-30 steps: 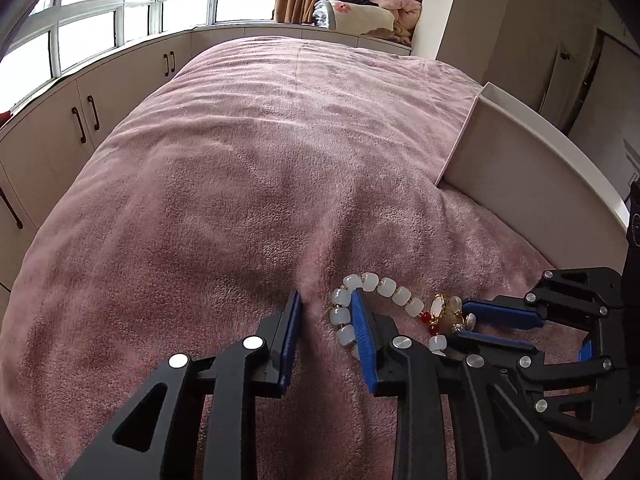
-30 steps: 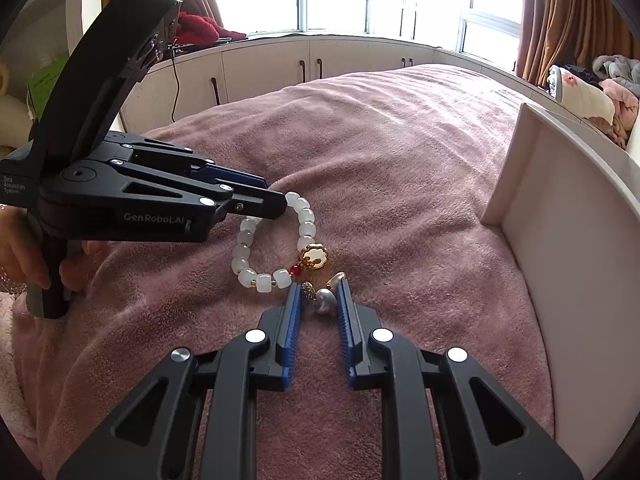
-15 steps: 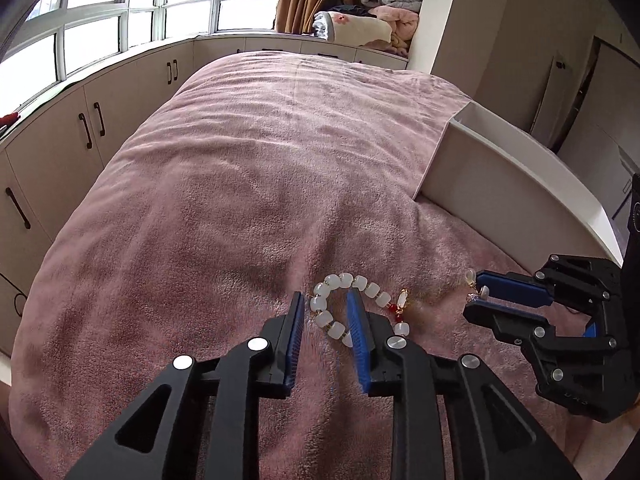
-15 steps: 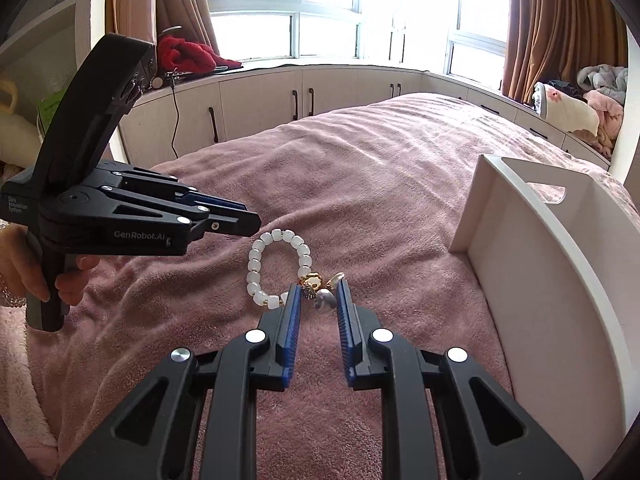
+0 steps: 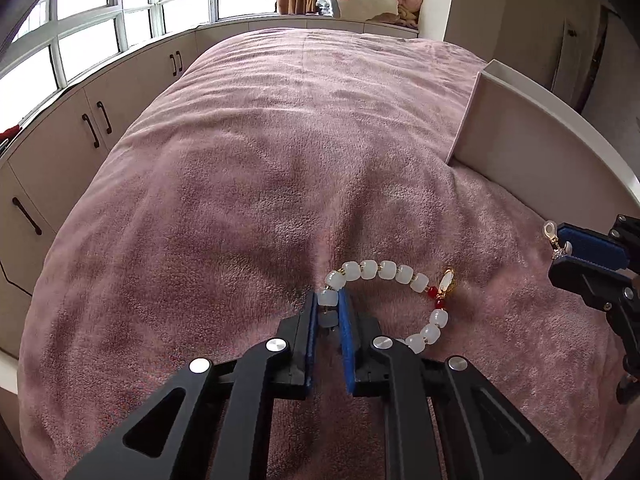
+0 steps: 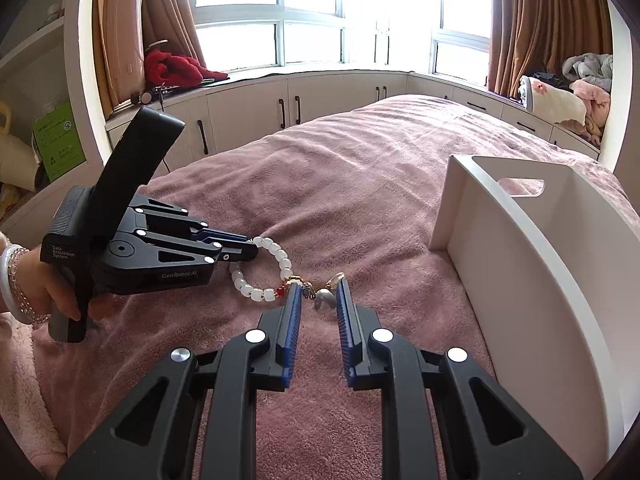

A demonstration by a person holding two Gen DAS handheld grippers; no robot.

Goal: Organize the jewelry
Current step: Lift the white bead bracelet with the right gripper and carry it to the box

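At the left of the right wrist view, my left hand [image 6: 60,300] grips the handle of my left gripper [image 6: 244,249], which reaches rightward over the pink plush blanket [image 6: 360,184]. Its jaws are pinched narrow on the white bead bracelet [image 6: 264,272]. In the left wrist view the same left gripper [image 5: 329,300] has one white bead pressed between its blue pads [image 5: 345,320], and the rest of the white bead bracelet [image 5: 394,272] curves away to the right on the pink plush blanket [image 5: 260,160], ending near two red beads and a gold charm [image 5: 447,281].

Further right, my right gripper [image 6: 318,298] holds a small dangling earring [image 6: 325,300] with a silvery drop between its narrowed blue pads [image 6: 294,312]; the earring sits just beside the bracelet's gold charm. From the left wrist view, the right gripper [image 5: 568,254] enters at the right edge with the earring [image 5: 554,240] poking out of its tips, above the blanket and apart from the bracelet.

At the far right stands a white organizer tray [image 6: 520,264] with a cut-out handle, resting on the blanket near my right gripper.
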